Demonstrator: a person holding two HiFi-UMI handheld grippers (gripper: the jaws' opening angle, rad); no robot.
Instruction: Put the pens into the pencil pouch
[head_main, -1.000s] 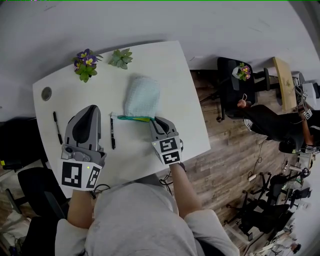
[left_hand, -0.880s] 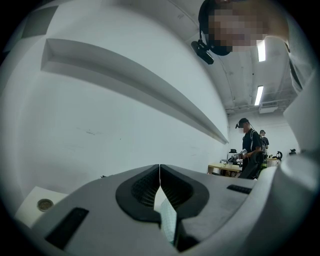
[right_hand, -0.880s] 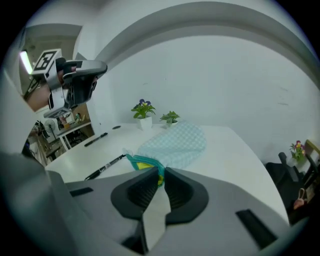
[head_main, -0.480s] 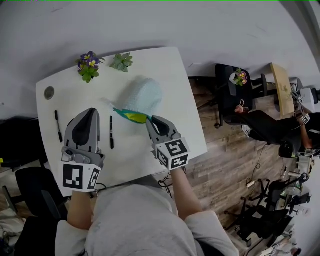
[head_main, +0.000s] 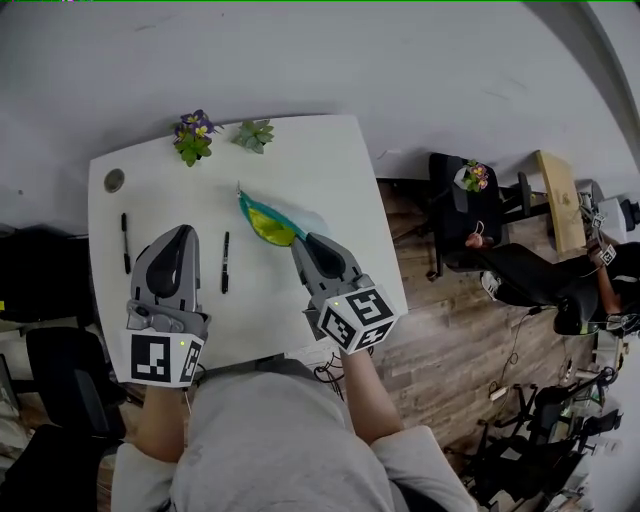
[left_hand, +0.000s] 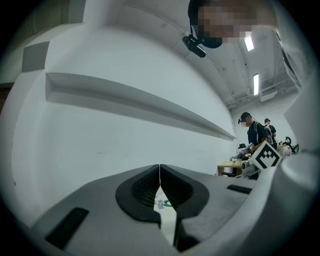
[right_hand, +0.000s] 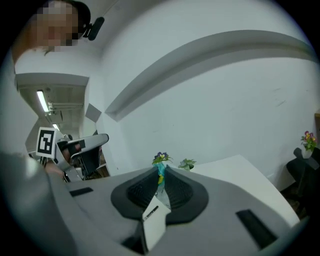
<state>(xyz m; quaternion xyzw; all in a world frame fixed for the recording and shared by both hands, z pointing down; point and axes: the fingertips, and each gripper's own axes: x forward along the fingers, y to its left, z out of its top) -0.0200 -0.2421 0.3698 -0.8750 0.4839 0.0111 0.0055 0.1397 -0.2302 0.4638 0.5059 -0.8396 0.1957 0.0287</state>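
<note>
Two pens (head_main: 225, 262) lie at the table's (head_main: 330, 180) nine o'clock, two plants (head_main: 193, 137) at twelve; right gripper (head_main: 305, 240) pinches one pouch (head_main: 265, 222), left gripper (head_main: 180, 232) closed, empty

**A:** Where does the head view sit?

**B:** High above the table (head_main: 320, 170), looking steeply down. It takes in the whole top, with the left gripper (head_main: 180, 232) and right gripper (head_main: 305, 242) seen from above.

**A:** And the left gripper view?

**B:** Right behind that gripper's jaws, above the table's near side, facing level at the wall past the table. The right gripper's marker cube (left_hand: 265, 156) shows at its right.

**A:** The right gripper view?

**B:** Close behind its jaws, tilted a little down toward the table's far edge. With the head view it shares the flower pot (right_hand: 160, 158), the succulent (right_hand: 187, 163) and the pencil pouch (right_hand: 160, 179).
</note>
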